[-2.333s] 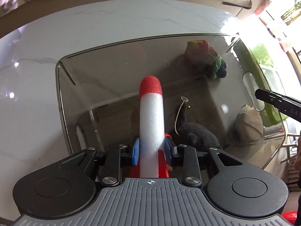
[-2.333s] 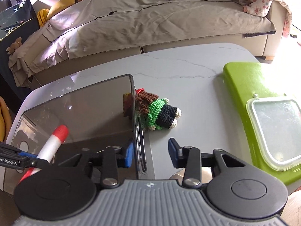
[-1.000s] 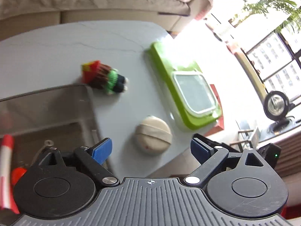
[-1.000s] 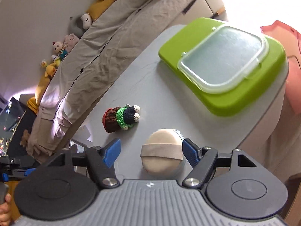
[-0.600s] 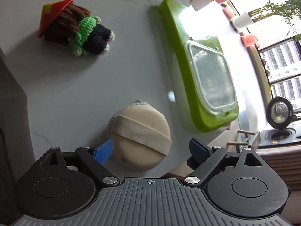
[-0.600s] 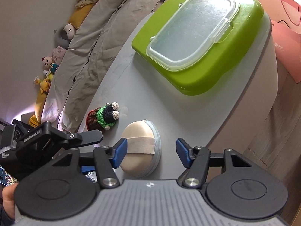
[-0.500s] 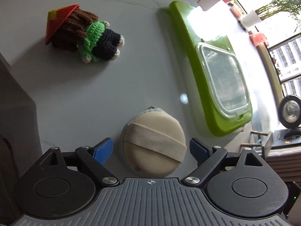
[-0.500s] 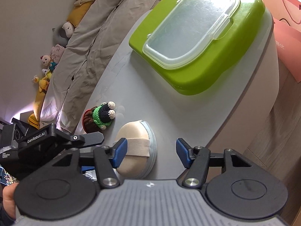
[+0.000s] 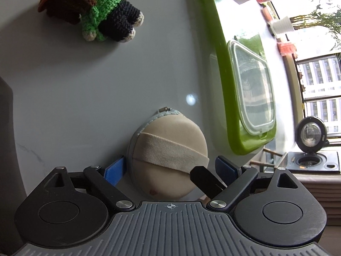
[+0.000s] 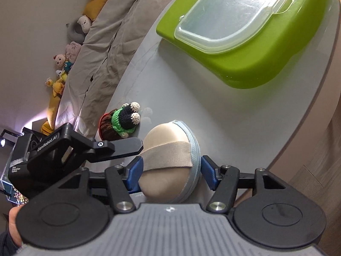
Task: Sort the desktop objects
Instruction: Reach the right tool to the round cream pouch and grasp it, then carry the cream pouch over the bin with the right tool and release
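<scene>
Both claws now bracket the pouch [image 10: 168,160] near the surface [image 9: 89,85] edge: half a second ago the right claw [image 10: 169,171] had only its left pad at the pouch, and now we see it open with a blue pad on either side, while the left claw [image 9: 170,168], also open, has come in closer around it. We judge the pouch is the next item to be sorted, with the doll [image 9: 100,15] still lying beyond it. We cannot confirm pad contact, and the bin is cut off in both views.
</scene>
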`<state>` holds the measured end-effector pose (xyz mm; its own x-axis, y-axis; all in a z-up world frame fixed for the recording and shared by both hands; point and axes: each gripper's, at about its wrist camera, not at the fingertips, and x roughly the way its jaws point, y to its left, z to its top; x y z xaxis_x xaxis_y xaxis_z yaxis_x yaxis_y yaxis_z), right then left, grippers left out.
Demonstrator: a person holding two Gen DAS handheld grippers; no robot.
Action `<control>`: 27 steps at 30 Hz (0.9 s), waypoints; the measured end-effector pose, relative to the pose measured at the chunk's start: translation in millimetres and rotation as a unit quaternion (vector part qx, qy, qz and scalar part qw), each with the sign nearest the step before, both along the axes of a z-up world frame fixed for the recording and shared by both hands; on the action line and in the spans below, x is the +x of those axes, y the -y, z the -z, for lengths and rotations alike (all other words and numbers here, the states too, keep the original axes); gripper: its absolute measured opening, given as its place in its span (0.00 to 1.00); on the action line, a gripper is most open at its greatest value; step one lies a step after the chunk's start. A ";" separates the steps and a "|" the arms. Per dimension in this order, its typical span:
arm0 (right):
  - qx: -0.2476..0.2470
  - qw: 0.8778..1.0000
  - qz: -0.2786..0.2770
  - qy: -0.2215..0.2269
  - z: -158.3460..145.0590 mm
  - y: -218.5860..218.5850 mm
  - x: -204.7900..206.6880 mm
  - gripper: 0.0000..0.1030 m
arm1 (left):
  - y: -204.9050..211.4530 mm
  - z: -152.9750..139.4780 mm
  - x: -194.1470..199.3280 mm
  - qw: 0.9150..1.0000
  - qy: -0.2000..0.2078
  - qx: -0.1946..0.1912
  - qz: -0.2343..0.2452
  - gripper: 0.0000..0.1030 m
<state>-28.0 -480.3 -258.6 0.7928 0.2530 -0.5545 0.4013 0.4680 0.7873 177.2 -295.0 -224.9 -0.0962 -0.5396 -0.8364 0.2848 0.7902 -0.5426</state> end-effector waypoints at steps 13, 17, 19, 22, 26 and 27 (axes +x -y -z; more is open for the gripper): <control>-0.035 0.996 -0.027 0.082 -84.4 -2.1 -20.2 0.37 | -52.0 -90.1 -20.8 0.994 0.048 -0.096 -0.006 0.90; -0.042 0.988 -0.078 0.124 -138.3 -24.5 -9.5 0.37 | -99.9 -154.6 -35.9 0.987 0.119 -0.104 0.001 0.90; -0.050 0.983 -0.118 0.132 -163.5 -44.1 5.9 0.37 | -133.9 -178.7 -36.3 0.985 0.153 -0.082 -0.009 0.90; -0.077 0.974 -0.178 0.118 -189.8 -85.6 35.6 0.37 | -186.7 -195.8 -33.9 0.981 0.190 -0.034 -0.034 0.90; -0.121 0.958 -0.246 0.082 -207.2 -148.7 74.5 0.37 | -259.6 -191.4 -30.2 0.970 0.220 0.051 -0.086 0.90; -0.138 0.952 -0.263 0.072 -209.8 -165.1 81.8 0.36 | -275.9 -188.5 -29.2 0.967 0.224 0.067 -0.098 0.90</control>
<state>53.7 -315.2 -48.8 0.6700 0.4959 -0.5524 -0.0486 0.7718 0.6339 148.0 -19.1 -36.5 0.3843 -0.3956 -0.8342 0.3056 0.9071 -0.2894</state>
